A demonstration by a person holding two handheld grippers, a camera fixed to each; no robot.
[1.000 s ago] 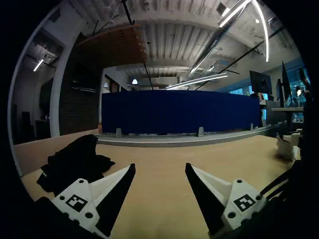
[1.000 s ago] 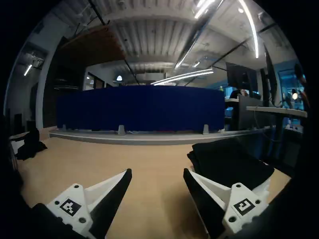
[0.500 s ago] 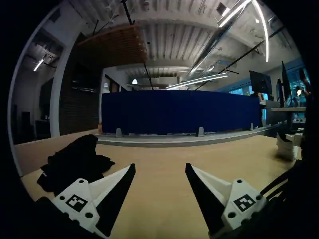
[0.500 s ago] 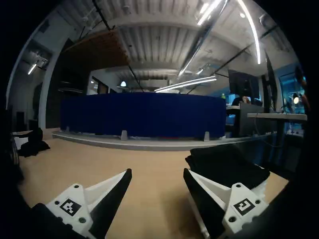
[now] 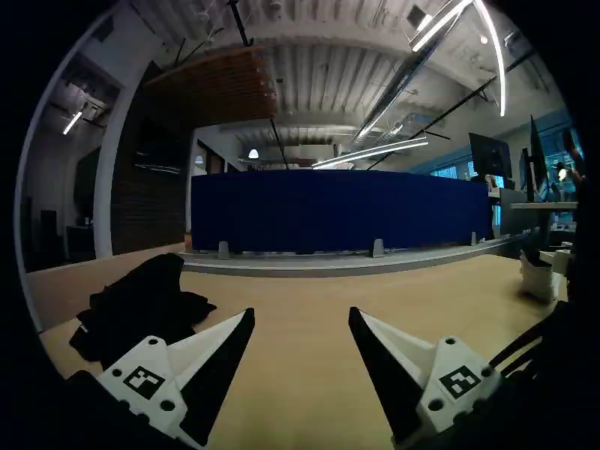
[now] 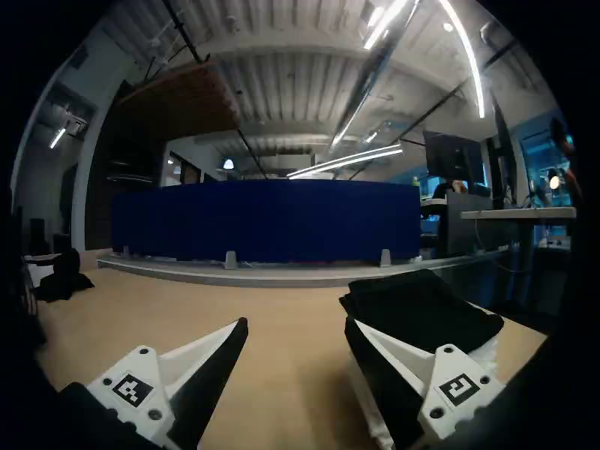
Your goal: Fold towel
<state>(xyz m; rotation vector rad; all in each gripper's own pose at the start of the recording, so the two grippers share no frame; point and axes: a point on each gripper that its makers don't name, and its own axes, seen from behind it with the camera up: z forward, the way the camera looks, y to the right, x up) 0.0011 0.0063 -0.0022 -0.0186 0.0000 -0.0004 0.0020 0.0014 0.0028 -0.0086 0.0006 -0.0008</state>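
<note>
Low over the pale wooden counter, the left gripper view looks level along the jaws of the left gripper toward a blue partition, with a crumpled black towel close at its left. The right gripper view, equally low on the right gripper, faces the same partition and counter. There the crumpled towel lies far off at its left edge and a folded black stack sits near on its right.

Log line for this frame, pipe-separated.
left tongs open | right tongs open | crumpled black towel on table, ungripped | folded black stack beside right tongs
</note>
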